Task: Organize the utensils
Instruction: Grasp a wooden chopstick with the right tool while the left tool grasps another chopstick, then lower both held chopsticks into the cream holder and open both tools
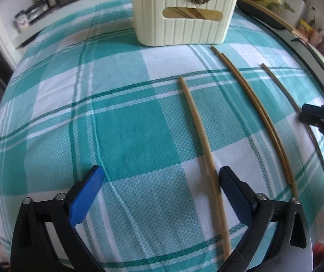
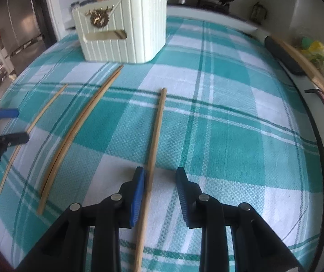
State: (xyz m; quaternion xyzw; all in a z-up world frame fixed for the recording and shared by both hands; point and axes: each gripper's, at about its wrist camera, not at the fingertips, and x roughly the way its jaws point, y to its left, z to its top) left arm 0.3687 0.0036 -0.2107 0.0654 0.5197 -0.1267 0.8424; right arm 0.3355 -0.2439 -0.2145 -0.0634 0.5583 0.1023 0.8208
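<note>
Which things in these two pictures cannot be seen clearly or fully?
- Contents of the cream ribbed plastic holder: both views, its walls hide all but a brown glimpse through the slot.
- Near end of the single wooden chopstick: right wrist view, cut off at the bottom edge.
- Right tool: left wrist view, mostly cut off at the right edge.
- Shelf items: both views, small and blurred.

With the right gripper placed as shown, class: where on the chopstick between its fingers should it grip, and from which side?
Grip the single chopstick on its thicker near part, coming from above with the right gripper fingers either side. It lies flat on the checked cloth, apart from the paired chopsticks, so a top-down pinch across its width looks most likely to hold.
</note>
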